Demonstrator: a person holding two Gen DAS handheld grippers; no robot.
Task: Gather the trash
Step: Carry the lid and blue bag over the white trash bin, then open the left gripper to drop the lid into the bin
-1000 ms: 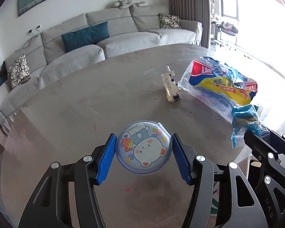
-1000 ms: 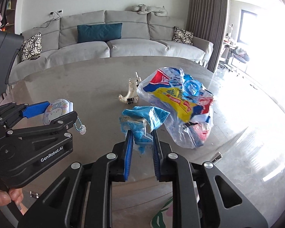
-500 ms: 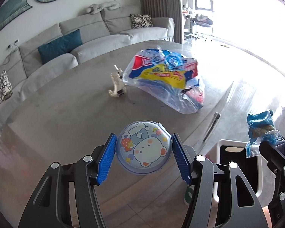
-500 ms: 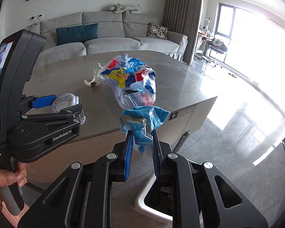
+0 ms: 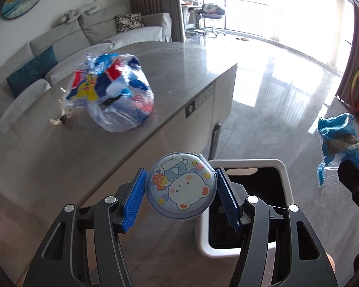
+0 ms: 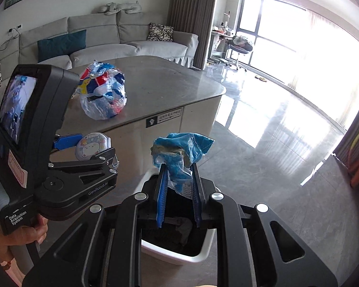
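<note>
Readable in the right wrist view: "GenRobot.AI" in pale letters along the black side of the left gripper (image 6: 97, 151) body, and "Data Acquisition System" in small white print on the lower corner of its handle block. On the side panel of the table (image 6: 170, 81) – a dark label (image 6: 164, 118) with a small white pictogram and a line of characters, too small to make out. Same label (image 5: 199, 101) seen from the left wrist view – again illegible. Large printed letters on the red, yellow and blue packaging inside the clear plastic bag (image 6: 103, 95), crumpled and not decipherable.
</note>
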